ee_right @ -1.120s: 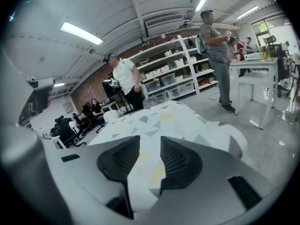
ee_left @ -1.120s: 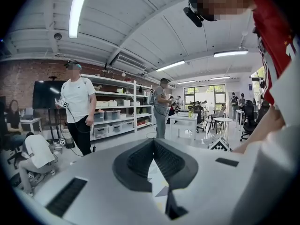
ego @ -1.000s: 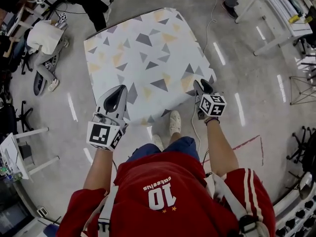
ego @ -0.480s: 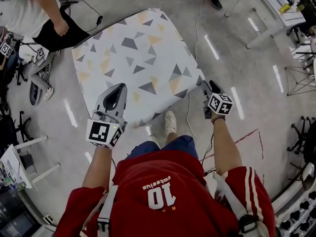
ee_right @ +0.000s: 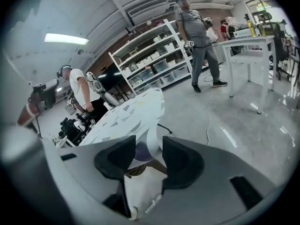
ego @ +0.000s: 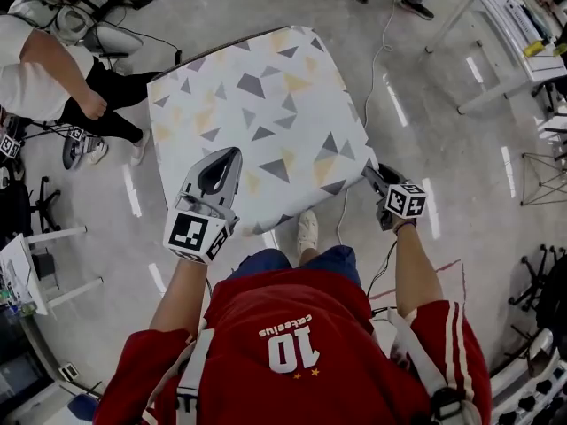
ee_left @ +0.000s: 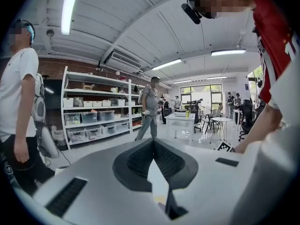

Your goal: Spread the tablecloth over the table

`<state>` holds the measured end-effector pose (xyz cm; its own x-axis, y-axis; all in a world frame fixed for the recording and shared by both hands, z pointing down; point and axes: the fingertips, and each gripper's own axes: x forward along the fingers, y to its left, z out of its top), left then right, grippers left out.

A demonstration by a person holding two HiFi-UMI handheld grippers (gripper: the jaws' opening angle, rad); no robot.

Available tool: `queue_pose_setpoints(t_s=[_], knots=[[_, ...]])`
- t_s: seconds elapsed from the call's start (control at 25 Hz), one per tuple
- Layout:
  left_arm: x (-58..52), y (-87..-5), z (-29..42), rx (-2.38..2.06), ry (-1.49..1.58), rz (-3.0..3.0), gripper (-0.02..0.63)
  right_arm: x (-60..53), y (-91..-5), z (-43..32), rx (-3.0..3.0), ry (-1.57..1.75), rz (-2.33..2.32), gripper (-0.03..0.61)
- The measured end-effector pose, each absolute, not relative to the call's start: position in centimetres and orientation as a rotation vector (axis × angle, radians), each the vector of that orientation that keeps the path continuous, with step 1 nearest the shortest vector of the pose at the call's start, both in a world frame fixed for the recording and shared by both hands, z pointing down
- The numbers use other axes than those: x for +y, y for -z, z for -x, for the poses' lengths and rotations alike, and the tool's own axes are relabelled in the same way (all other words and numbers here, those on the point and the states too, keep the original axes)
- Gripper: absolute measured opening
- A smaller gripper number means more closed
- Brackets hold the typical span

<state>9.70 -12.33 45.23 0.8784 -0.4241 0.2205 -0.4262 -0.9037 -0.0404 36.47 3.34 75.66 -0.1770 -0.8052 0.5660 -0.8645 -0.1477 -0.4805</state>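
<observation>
- Bright, even indoor light in all three views. It comes from long ceiling tubes point(ee_left: 69, 13) overhead.
- The polished floor point(ego: 443, 113) throws those tubes back as white streaks of glare in the head view.
- Shadows are soft and faint, and the pale tablecloth point(ego: 257, 122) is evenly lit.
- Both gripper views are fisheye: the shelves point(ee_left: 93, 107) and ceiling lines bow, and the corners go black. The head view bends at its edges too.
- My left gripper point(ee_left: 152, 142) and my right gripper point(ee_right: 149, 142) sit so near their lenses that their grey bodies look soft and out of focus, while the room behind is sharper.
- The far windows point(ee_left: 201, 95) blow out nearly white.
</observation>
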Motion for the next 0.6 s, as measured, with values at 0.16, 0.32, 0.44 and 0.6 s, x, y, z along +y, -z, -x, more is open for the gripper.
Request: queue_pose_setpoints(t_s=[0.16, 0.32, 0.44, 0.6], knots=[[-12.9, -45.0, -8.7, -0.748, -0.327, -3.019, 0.006, 3.1, -74.2, -36.4, -2.059, -1.164, -1.864, 0.124], [-12.7, -44.4, -8.4, -0.767, -0.296, -3.014, 0.006, 2.4, -70.7, -36.4, -2.171, -1.133, -1.813, 0.06], [-12.7, -44.1, -8.2, -0.768, -0.265, -3.016, 0.006, 0.9, -67.8, -35.9, -2.24, -1.05, -1.762, 0.051], [-12.3, -43.4, -7.6, -0.77, -0.239, -3.022, 0.006, -1.6, -64.0, -34.9, -2.324, -0.982, -1.747, 0.04]])
